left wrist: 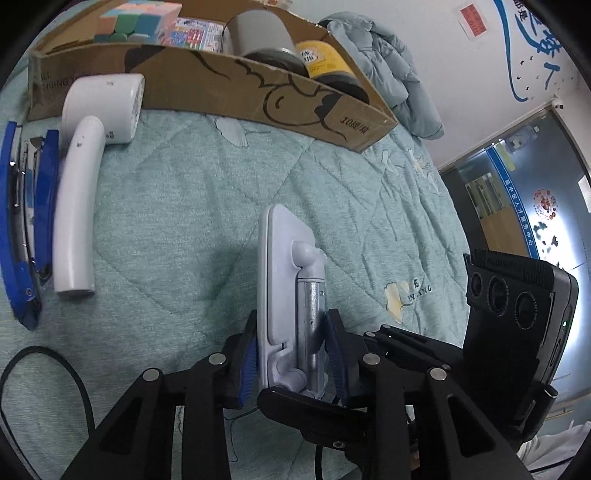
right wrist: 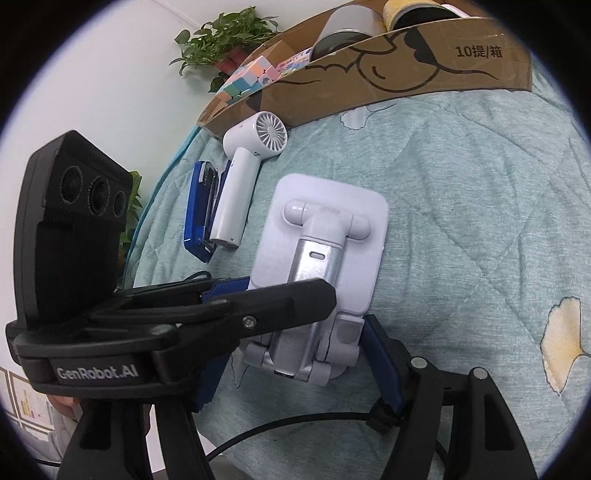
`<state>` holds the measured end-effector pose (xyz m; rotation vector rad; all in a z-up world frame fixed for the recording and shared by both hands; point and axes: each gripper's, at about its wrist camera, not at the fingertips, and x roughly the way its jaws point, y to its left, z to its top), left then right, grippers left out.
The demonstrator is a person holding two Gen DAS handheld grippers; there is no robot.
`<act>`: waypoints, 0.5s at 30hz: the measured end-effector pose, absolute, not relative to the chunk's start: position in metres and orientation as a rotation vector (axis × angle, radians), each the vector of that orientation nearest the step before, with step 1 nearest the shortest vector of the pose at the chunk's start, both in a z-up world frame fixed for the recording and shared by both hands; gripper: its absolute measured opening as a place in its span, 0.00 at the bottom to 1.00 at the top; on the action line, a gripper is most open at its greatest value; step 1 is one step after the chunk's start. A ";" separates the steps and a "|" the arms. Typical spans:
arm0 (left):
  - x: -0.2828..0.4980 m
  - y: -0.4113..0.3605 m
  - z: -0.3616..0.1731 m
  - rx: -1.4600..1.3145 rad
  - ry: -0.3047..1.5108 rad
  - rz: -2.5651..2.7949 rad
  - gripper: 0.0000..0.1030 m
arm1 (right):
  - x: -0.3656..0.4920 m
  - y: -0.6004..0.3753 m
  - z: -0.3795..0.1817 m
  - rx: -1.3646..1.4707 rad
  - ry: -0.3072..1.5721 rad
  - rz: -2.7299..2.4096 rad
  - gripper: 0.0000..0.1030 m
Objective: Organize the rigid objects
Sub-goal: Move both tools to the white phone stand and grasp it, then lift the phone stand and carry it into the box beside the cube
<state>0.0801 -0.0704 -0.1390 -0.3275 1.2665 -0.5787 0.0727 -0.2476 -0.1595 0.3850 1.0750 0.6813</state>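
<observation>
A pale folding phone stand (left wrist: 280, 280) with a silver arm is held on edge above the teal quilt (left wrist: 177, 206). My left gripper (left wrist: 293, 321) is shut on it, its blue pads pressing the stand's flat back and the silver arm. In the right wrist view the stand (right wrist: 332, 236) faces the camera. My right gripper (right wrist: 299, 343) straddles its lower end. Its right pad lies against the stand's side; its left pad is hidden behind the left gripper (right wrist: 291, 290), which crosses from the left. One of the right gripper's fingers (left wrist: 303, 406) shows beneath the stand.
A white handheld fan (left wrist: 92, 147) and a blue stapler (left wrist: 22, 229) lie on the quilt to the left. Behind them stands an open cardboard box (left wrist: 221, 85) holding a pastel cube puzzle (left wrist: 136, 18) and tape rolls (left wrist: 325, 59). A grey jacket (left wrist: 380, 62) lies at the back right, and a black cable (left wrist: 55, 369) in front.
</observation>
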 end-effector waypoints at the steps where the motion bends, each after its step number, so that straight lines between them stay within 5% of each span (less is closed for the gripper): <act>1: 0.080 -0.069 -0.137 -0.328 1.258 -0.579 0.30 | 0.072 -0.247 -0.157 0.379 1.064 0.683 0.66; 15: 0.116 -0.041 -0.040 -0.323 1.012 -0.594 0.29 | 0.100 -0.229 -0.073 0.229 0.800 0.692 0.66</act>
